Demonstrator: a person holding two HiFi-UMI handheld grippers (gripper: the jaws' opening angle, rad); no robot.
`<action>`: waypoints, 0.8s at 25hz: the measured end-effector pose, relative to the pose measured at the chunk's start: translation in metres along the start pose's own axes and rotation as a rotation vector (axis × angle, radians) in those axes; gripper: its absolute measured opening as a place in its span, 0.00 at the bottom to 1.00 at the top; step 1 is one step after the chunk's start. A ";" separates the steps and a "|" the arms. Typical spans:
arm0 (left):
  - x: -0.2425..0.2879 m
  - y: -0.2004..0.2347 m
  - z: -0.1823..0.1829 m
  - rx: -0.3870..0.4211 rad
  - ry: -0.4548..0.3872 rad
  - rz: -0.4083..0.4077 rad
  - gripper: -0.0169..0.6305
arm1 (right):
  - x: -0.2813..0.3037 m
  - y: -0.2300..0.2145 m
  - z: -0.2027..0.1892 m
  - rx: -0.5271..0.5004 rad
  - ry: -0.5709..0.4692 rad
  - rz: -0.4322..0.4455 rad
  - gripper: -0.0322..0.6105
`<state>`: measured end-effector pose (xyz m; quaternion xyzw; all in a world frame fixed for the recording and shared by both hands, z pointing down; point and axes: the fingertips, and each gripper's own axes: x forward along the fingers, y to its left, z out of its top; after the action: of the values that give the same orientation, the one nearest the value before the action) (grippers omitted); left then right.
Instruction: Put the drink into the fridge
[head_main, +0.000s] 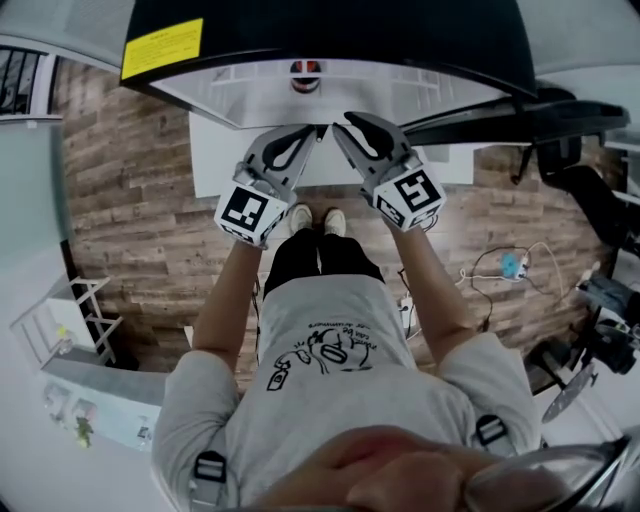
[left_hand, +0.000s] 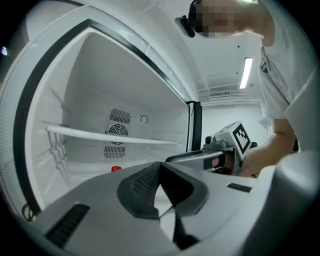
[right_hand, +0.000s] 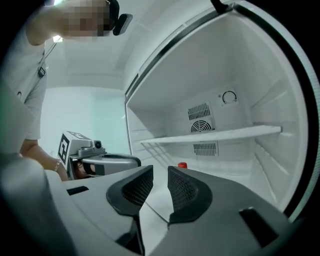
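The drink (head_main: 306, 78), a bottle with a red cap, stands upright deep inside the open white fridge (head_main: 230, 95). Only its red cap (left_hand: 116, 169) peeks over the left gripper's body, and the same cap (right_hand: 182, 165) shows past the right jaws. My left gripper (head_main: 316, 132) hovers at the fridge mouth, jaws shut with pads touching and nothing held (left_hand: 160, 167). Beside it my right gripper (head_main: 340, 122) also points into the fridge. Its jaws (right_hand: 160, 172) stand a narrow gap apart with nothing between them. Both grippers are well short of the drink.
A white shelf (right_hand: 215, 135) crosses the fridge above the drink, with a fan vent (left_hand: 117, 131) on the back wall. The fridge's black top (head_main: 330, 30) carries a yellow label. On the wooden floor lie cables (head_main: 505, 268) at right and a white rack (head_main: 75, 320) at left.
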<state>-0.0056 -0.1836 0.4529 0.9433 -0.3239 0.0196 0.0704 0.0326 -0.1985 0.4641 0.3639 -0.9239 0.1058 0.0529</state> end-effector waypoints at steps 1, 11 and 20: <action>0.000 -0.005 0.006 0.002 0.002 -0.006 0.03 | -0.006 0.004 0.006 0.005 -0.003 0.008 0.21; -0.018 -0.056 0.074 -0.027 -0.053 -0.058 0.03 | -0.057 0.050 0.072 -0.009 -0.043 0.084 0.16; -0.041 -0.099 0.112 -0.044 -0.064 -0.079 0.03 | -0.100 0.083 0.121 -0.012 -0.090 0.085 0.14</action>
<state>0.0224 -0.0976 0.3266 0.9537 -0.2887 -0.0205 0.0813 0.0464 -0.1017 0.3161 0.3286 -0.9405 0.0861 0.0091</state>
